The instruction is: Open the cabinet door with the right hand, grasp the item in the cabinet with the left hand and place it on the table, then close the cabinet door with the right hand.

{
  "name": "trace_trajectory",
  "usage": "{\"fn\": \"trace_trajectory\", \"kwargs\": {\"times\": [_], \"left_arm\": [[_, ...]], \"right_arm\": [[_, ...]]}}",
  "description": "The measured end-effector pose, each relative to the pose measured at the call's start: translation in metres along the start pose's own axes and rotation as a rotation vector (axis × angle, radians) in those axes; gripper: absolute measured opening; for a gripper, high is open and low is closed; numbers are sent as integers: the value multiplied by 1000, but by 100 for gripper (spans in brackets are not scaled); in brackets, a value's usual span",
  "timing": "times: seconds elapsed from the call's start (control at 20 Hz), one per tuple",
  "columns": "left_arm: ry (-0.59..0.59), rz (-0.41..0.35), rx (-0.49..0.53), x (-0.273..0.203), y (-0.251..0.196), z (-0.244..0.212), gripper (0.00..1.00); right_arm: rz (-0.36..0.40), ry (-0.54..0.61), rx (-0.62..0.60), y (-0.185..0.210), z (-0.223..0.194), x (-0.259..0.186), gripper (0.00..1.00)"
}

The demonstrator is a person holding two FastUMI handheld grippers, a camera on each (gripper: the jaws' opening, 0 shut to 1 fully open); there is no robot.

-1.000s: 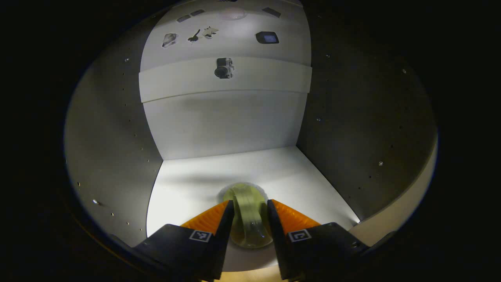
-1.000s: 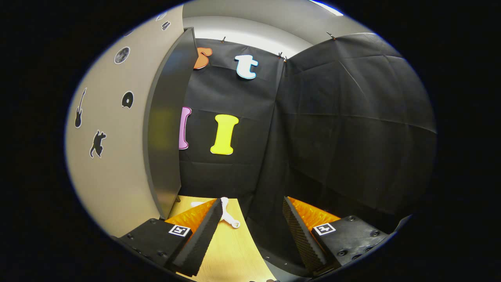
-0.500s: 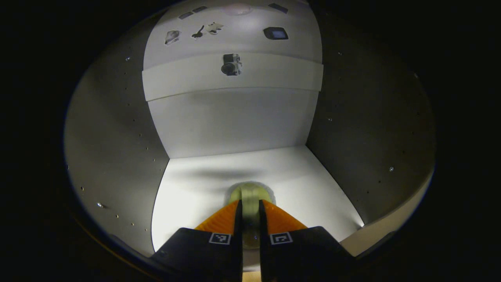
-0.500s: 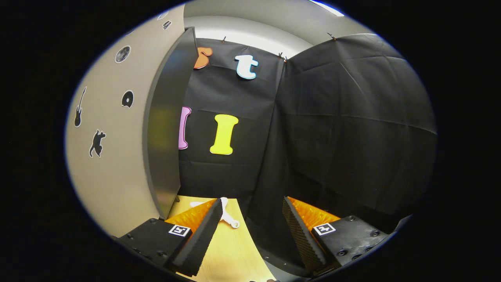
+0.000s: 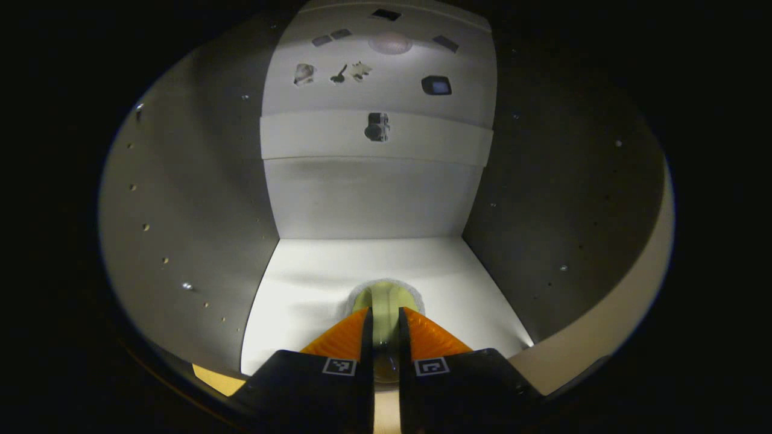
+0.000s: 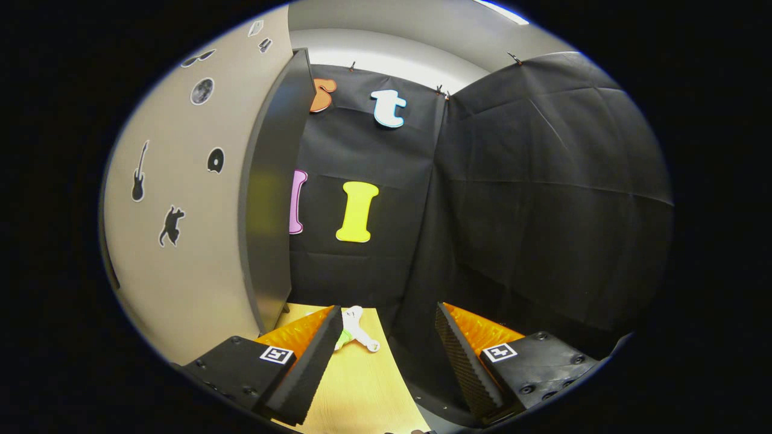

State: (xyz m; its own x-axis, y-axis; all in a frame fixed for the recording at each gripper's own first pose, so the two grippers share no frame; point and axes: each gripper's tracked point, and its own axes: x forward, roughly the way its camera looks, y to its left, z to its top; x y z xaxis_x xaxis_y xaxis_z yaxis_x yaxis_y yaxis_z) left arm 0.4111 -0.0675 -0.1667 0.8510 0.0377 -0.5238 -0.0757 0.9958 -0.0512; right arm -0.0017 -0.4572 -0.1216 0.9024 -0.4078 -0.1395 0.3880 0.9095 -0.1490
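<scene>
**Gripping the cup inside the cabinet**

Looking along the left gripper (image 5: 383, 337), its fingers press both sides of a pale green cup (image 5: 386, 298) over the white cabinet floor (image 5: 301, 289). Grey side walls (image 5: 187, 211) flank it; stickers (image 5: 377, 126), unreadable, dot the back wall.

From the right gripper (image 6: 386, 355), fingers spread apart, empty. The cabinet door (image 6: 271, 193) stands open beside them. A white toy (image 6: 356, 328) lies on the table (image 6: 362, 392).

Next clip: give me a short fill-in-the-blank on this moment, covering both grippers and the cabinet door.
1. The left gripper is shut on the pale green ____ item.
2. That item sits on the cabinet's white ____.
3. The right gripper is ____, holding nothing.
4. The cabinet door stands ____.

Missing words: round; floor; open; open
</scene>
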Motion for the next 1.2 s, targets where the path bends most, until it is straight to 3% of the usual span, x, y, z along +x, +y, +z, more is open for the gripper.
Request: {"fn": "trace_trajectory", "kwargs": {"times": [0.25, 0.5, 0.75, 0.95, 1.2], "left_arm": [[-46, -6, -18, -71, -3, -27, 20], [-8, -24, -76, -128, -4, -92, 21], [15, -11, -69, -179, -6, -157, 20], [18, -41, -52, -207, -26, -207, 20], [73, -57, -76, -214, -38, -272, 20]], "right_arm": [[47, -31, 11, 16, 10, -28, 98], [84, -71, -1, 30, 22, -76, 96], [148, -83, -6, 48, 27, -141, 98], [188, -102, 22, 52, 35, -182, 97], [224, -115, 20, 63, 38, -197, 98]]}}
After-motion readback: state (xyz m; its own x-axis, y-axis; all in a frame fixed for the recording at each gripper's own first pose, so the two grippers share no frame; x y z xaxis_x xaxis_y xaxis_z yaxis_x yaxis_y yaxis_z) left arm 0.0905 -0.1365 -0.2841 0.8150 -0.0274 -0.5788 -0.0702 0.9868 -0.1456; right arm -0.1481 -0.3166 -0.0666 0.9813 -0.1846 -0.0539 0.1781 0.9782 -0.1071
